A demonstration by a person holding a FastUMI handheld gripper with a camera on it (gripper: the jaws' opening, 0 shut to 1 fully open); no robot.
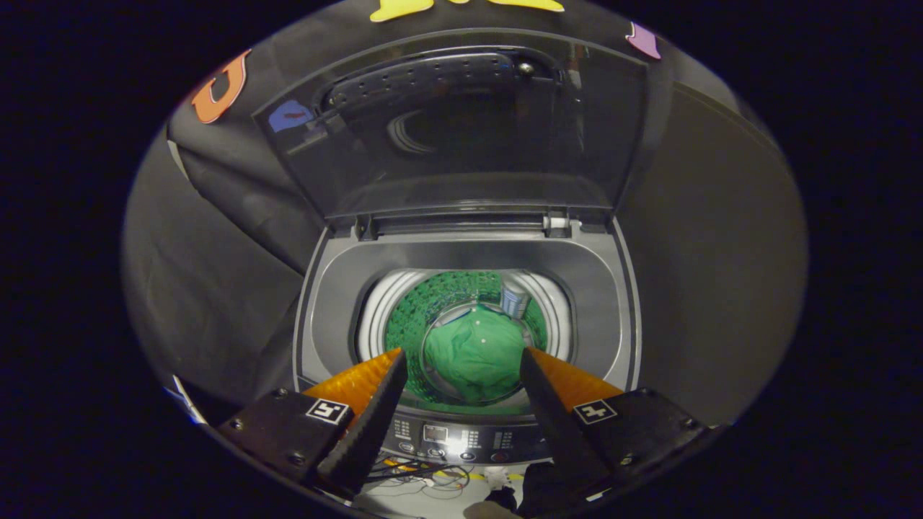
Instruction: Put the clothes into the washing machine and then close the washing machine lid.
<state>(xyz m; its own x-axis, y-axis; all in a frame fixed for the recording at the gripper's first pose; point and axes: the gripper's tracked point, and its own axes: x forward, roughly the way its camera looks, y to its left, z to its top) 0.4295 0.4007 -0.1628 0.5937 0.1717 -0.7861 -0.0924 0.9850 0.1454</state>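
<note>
**Clothes are in, but the lid is still up**

The claw (pixel 461 360) hangs over the front of the washing machine (pixel 324 288). Its two fingers are wide apart and hold nothing. Between them, far down, you can see the green clothes (pixel 472 353) lying at the bottom of the drum (pixel 411 317). So the clothes look like they are already in.

Just under the fingers is the button panel (pixel 447 436) on the front edge of the machine. Some loose wires (pixel 418 476) lie on the floor below it.

Past the drum, the lid (pixel 461 130) stands up at the back. It is see-through and dark. It is not shut yet, so I think closing it is the job left to do.

What could go wrong? The lid is well past the fingers, so the claw has to reach over the open hole. If it drops too low, it could bump the rim or the buttons. The lid looks smooth, so the fingers could slip off its top edge. If the lid gets pushed too hard, it could slam down. If it gets let go too soon, it could stop part way and stay open.
</note>
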